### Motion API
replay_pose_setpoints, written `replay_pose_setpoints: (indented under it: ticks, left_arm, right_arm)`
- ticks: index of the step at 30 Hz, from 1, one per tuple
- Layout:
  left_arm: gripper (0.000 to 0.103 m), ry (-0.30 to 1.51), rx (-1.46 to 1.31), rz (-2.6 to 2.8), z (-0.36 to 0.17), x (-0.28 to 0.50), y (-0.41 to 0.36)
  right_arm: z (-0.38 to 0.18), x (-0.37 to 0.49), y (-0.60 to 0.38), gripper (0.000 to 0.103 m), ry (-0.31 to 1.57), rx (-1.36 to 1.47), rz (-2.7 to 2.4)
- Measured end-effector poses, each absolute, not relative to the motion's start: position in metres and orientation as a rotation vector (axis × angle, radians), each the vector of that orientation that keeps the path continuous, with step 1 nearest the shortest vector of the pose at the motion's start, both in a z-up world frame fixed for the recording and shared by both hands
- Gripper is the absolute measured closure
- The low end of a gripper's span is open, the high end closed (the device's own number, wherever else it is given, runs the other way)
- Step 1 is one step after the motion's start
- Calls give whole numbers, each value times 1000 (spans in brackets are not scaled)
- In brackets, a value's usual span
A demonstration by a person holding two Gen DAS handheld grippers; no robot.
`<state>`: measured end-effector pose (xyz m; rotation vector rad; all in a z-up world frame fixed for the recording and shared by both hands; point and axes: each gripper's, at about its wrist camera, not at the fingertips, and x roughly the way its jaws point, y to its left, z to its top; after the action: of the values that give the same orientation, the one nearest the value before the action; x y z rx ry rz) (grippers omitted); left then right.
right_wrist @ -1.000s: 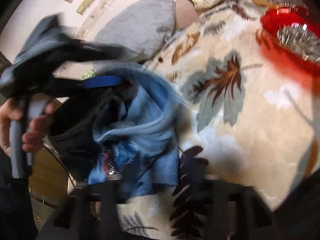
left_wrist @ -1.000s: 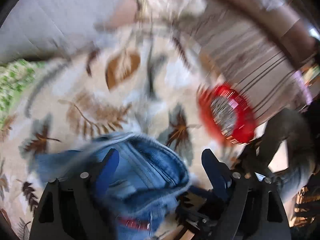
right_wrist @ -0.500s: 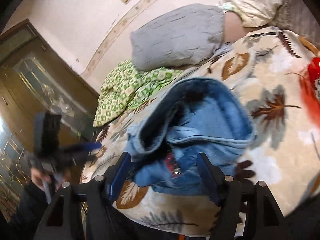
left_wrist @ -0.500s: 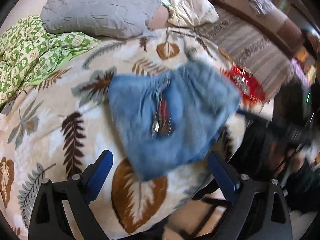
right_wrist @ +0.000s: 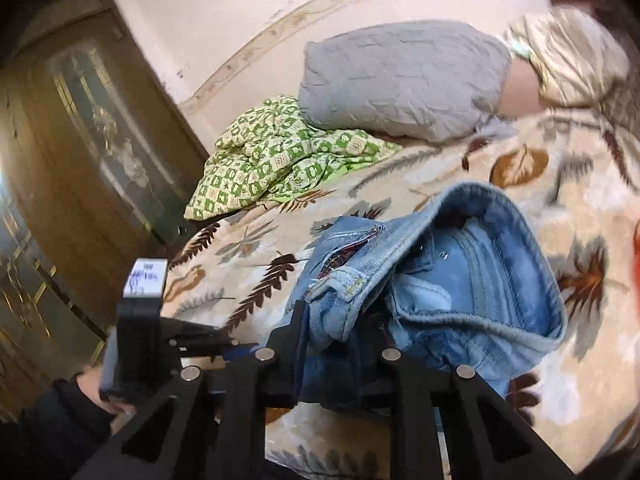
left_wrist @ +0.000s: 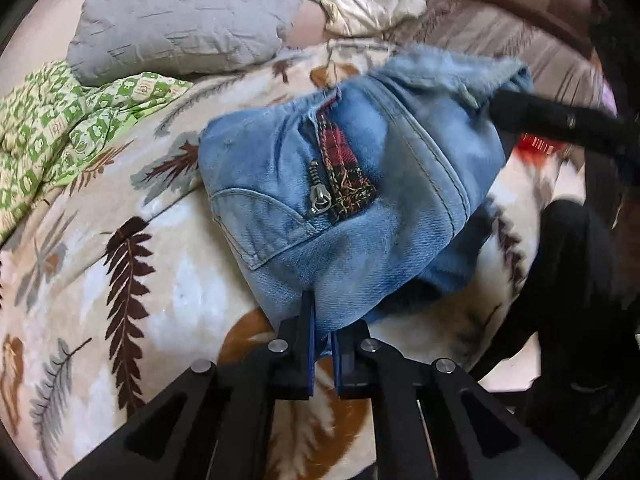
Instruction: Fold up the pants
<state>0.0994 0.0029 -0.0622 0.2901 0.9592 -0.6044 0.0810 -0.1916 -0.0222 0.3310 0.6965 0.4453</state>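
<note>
Broadly, the bed (left_wrist: 132, 300) fills both views, covered by a cream blanket (right_wrist: 520, 184) printed with brown and grey leaves. At its head lie a grey pillow (left_wrist: 180, 28) and, beside that, a cream pillow (left_wrist: 360, 4); a crumpled green-and-white patterned quilt (right_wrist: 272, 164) sits against the grey pillow on the side toward a brown wooden door (right_wrist: 88, 152) with a glass panel.

Next down in size, the pants (left_wrist: 360, 192), blue denim and bunched into a short bundle, lie on the blanket near the bed's near edge, away from the pillows. Their fly gapes open, showing a red plaid lining and a metal zipper pull (left_wrist: 320, 202). From the right wrist view the waistband stands up in an open loop, the paler inside of the denim visible.

The left claw (left_wrist: 322, 344) has just been closing, and its blue pads are now pressed together on the lower edge of the pants. The right claw (right_wrist: 340, 344) has likewise just been closing and pinches a fold of denim by the waistband, the cloth bulging up between its fingers.

Smaller still, a blurred red object (left_wrist: 536, 146) shows past the far side of the pants, and a hand (right_wrist: 100, 392) in a dark sleeve grips the left claw's handle.
</note>
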Motion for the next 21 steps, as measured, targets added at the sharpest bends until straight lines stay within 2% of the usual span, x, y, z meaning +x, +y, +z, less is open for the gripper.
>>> replay_pose_setpoints:
  ticks: [5, 7, 12, 15, 18, 21]
  left_arm:
    - [97, 857, 246, -709, -21, 85, -18]
    - [97, 854, 272, -735, -20, 85, -35]
    - [94, 996, 413, -696, -78, 97, -72]
    - [94, 1013, 356, -691, -84, 97, -66]
    - [92, 1026, 362, -689, -83, 97, -64]
    - [90, 1006, 351, -702, -76, 94, -62]
  right_arm:
    - [3, 73, -233, 84, 650, 317, 427]
    - [3, 71, -256, 84, 665, 303, 392]
    - [-53, 90, -290, 84, 851, 315, 311]
    - [-109, 104, -286, 85, 969, 307, 299]
    - [-111, 102, -285, 84, 932, 309, 292]
    - [-107, 101, -287, 78, 933, 291, 303]
